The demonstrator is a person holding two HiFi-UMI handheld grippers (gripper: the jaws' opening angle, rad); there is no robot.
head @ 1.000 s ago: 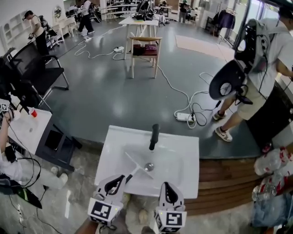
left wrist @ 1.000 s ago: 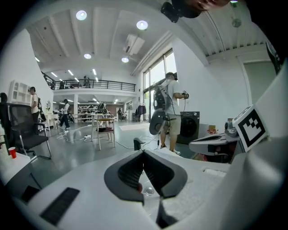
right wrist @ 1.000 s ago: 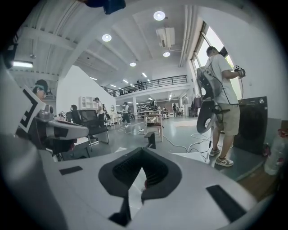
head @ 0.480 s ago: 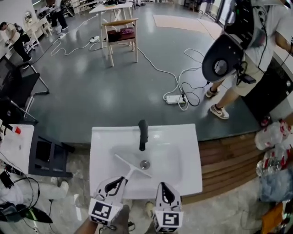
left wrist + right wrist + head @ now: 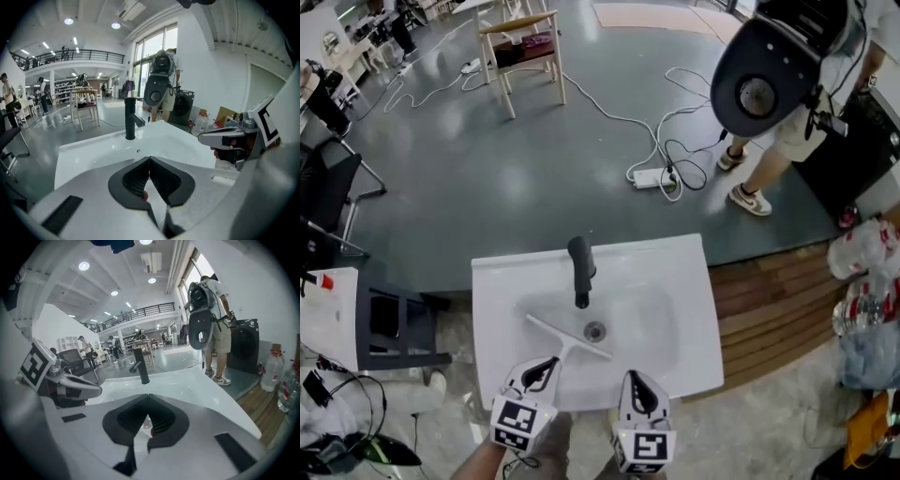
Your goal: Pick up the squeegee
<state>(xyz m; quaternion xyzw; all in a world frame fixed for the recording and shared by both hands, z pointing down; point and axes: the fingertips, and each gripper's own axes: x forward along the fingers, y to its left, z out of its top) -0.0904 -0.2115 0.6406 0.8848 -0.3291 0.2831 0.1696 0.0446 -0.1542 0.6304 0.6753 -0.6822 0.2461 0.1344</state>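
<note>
The squeegee [image 5: 570, 338] lies in the basin of the white sink [image 5: 684, 319], its blade slanting across in front of the drain [image 5: 594, 330] and its thin handle running toward the near left. My left gripper [image 5: 549, 362] is shut and empty, its tips just at the handle's near end; I cannot tell if they touch it. My right gripper [image 5: 636, 378] hovers over the sink's front edge, also shut and empty. In the left gripper view the shut jaws [image 5: 149, 158] hide the squeegee. The right gripper [image 5: 148, 395] view shows only the basin ahead.
A black faucet [image 5: 579, 272] stands behind the basin. A person with a round black pack [image 5: 769, 80] stands at the far right near a power strip and cables [image 5: 652, 176]. Wooden decking [image 5: 769, 309] and plastic bottles [image 5: 862, 281] lie right; a black stand [image 5: 389, 323] is to the left.
Both grippers have come down toward the sink's front edge. The left one's tips now lie by the squeegee's handle end. The squeegee itself has not moved.
</note>
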